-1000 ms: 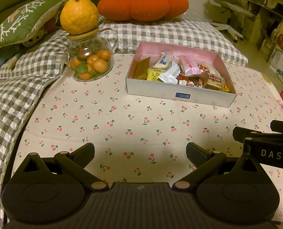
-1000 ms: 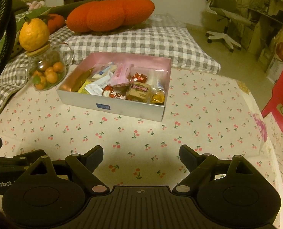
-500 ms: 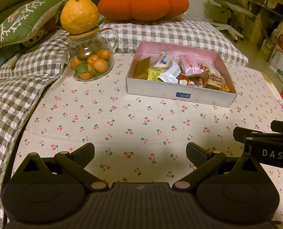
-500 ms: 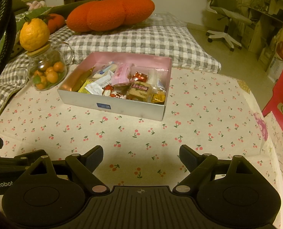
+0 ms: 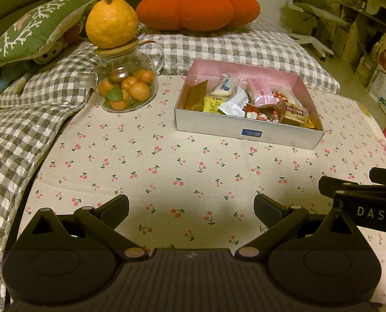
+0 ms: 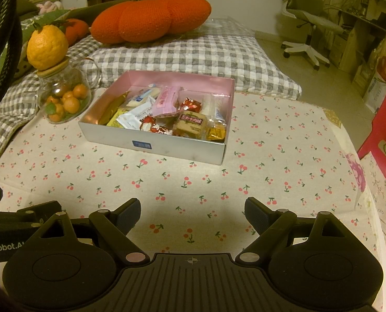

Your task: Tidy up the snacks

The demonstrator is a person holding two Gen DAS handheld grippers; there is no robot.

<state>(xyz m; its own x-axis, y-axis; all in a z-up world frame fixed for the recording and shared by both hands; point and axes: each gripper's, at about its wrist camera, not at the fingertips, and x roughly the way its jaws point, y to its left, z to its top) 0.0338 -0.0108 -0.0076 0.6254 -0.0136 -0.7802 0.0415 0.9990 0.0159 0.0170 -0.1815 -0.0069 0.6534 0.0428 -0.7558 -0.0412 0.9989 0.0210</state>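
Left hand-held gripper (image 5: 191, 208) wide open, holding nothing, low over the bench (image 5: 166, 171). Right hand-held gripper (image 6: 193, 209) wide open too, empty. Snacks (image 6: 166, 114) inside the box (image 6: 151, 144), well beyond both.

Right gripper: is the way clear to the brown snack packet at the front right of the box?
Probably yes. The right gripper is open, only bare tablecloth lies before the box, and the brown packet sits uncovered.

A cherry-print tablecloth (image 5: 166, 171) covers the table, carrying a snack box (image 5: 247, 132) and, well left, a glass jar (image 5: 126, 88).
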